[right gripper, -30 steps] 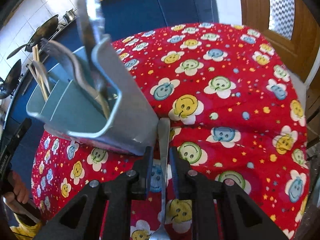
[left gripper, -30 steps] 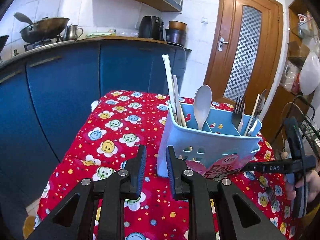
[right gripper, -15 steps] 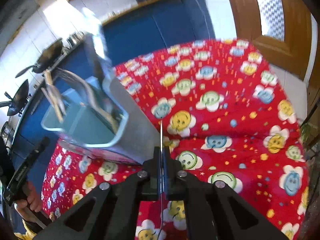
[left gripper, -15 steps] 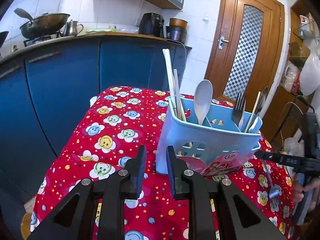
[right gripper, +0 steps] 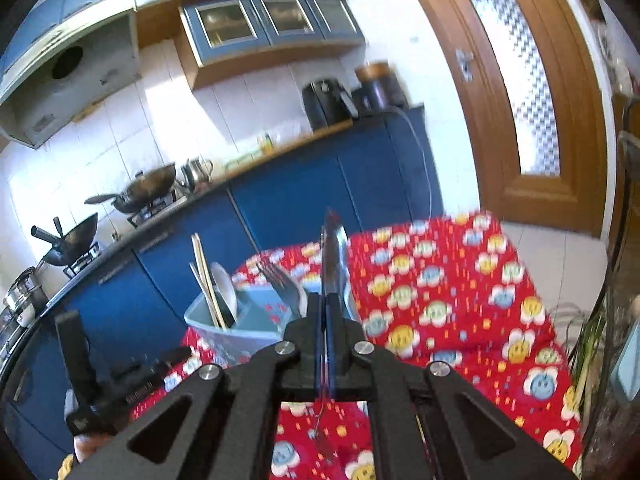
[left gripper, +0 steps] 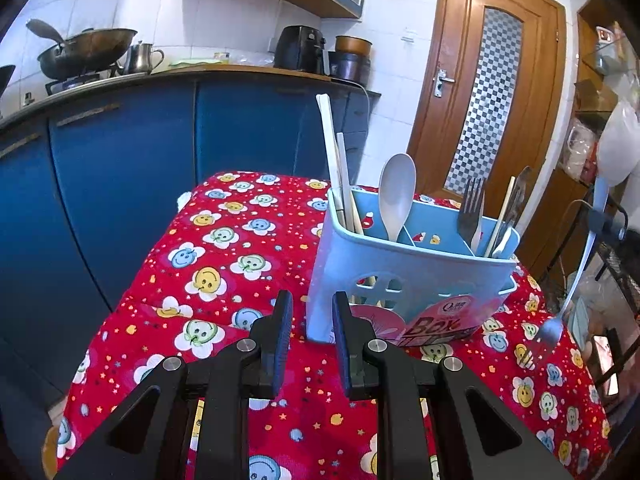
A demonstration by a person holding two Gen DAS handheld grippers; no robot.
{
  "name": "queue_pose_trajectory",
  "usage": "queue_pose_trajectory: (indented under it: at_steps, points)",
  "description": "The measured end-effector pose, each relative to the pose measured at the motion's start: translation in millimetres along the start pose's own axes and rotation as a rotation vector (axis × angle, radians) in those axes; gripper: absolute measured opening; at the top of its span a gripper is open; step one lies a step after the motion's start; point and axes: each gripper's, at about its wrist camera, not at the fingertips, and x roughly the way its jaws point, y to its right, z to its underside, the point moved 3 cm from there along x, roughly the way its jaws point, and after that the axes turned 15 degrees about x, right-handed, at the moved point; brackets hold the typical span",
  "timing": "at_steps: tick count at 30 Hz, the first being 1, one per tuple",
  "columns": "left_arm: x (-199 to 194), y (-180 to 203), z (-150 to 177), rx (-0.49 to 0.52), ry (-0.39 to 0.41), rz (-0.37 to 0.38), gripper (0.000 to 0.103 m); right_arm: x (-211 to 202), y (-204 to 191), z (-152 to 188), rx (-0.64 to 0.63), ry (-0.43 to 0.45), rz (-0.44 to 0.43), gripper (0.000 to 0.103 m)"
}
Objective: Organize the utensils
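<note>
While the right gripper [right gripper: 327, 312] clamps a silver metal fork [left gripper: 576, 276] above the red smiley-patterned worktop [left gripper: 224, 264], the left gripper [left gripper: 310, 332] hovers, fingers parted, before the pale-blue plastic utensil caddy [left gripper: 404, 280].

Red smiley-flower tablecloth [left gripper: 224, 248], light blue utensil caddy [left gripper: 404, 276] with pink label, white spoon [left gripper: 396, 196], blue cabinets [left gripper: 120, 168]

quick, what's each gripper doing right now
Left gripper: open, holding nothing.
Right gripper: closed on the slim silver metal fork, lifted off the table.
</note>
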Motion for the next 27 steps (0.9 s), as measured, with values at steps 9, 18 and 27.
queue_pose_trajectory:
  at_steps: [9, 18, 27]
  points:
    - [3.4, -2.3, -0.5, -0.012, 0.004, 0.007, 0.02, 7.4, -29.8, -41.9, -0.056, 0.115, -0.01, 0.003]
    - [2.9, -1.5, -0.2, -0.01, 0.008, 0.012, 0.02, 54.5, -20.3, -34.9, -0.055, 0.14, 0.058, 0.003]
    - [-12.0, 3.8, 0.3, 0.005, 0.024, 0.022, 0.02, 56.2, -13.4, -18.1, -0.028, 0.067, 0.029, 0.014]
